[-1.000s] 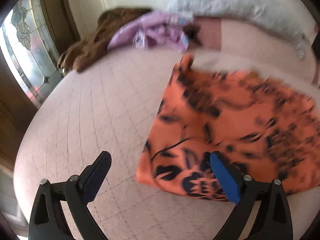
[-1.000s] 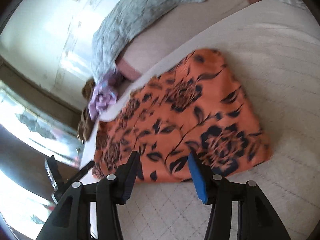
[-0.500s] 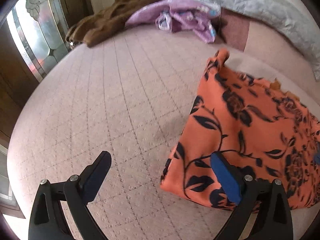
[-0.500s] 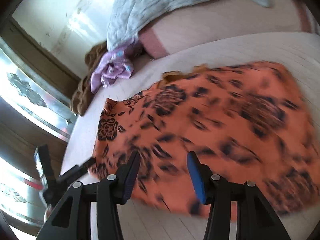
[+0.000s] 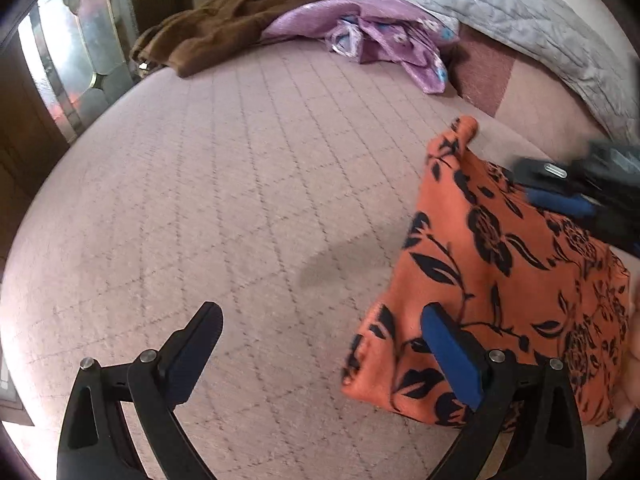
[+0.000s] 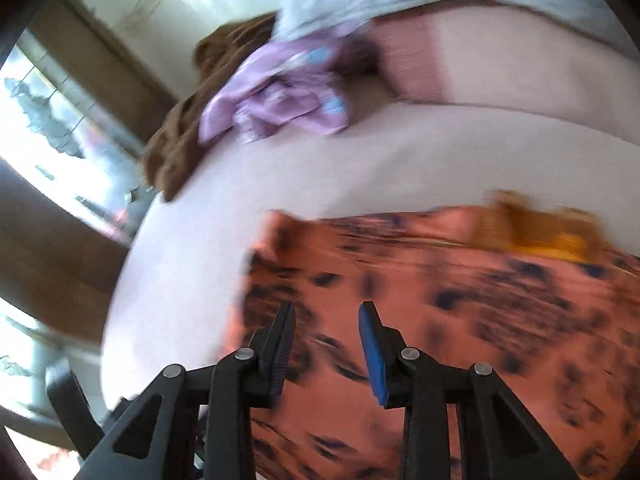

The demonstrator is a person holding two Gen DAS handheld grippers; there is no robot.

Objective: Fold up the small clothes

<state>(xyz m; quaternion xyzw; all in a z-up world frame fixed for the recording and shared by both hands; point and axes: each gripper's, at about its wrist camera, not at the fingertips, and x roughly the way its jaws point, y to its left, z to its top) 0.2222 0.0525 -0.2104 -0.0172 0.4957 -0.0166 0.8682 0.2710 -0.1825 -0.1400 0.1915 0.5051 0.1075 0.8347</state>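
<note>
An orange garment with a black flower print (image 5: 500, 280) lies folded flat on the pink quilted bed (image 5: 240, 200), at the right of the left wrist view. My left gripper (image 5: 320, 336) is open and empty, just left of the garment's near corner, its right finger over the edge. My right gripper (image 6: 326, 336) is open and empty, low over the same garment (image 6: 440, 320), which is blurred there. The right gripper also shows in the left wrist view (image 5: 580, 192), above the garment's far part.
A purple garment (image 5: 384, 32) and a brown one (image 5: 248, 20) lie heaped at the far end of the bed. A grey quilted pillow (image 5: 540, 36) lies at the far right. A glass door (image 5: 72, 72) stands left of the bed.
My left gripper has drawn left, off the garment's corner. My right gripper has swung forward over the garment toward its far left part. Both stay open.
</note>
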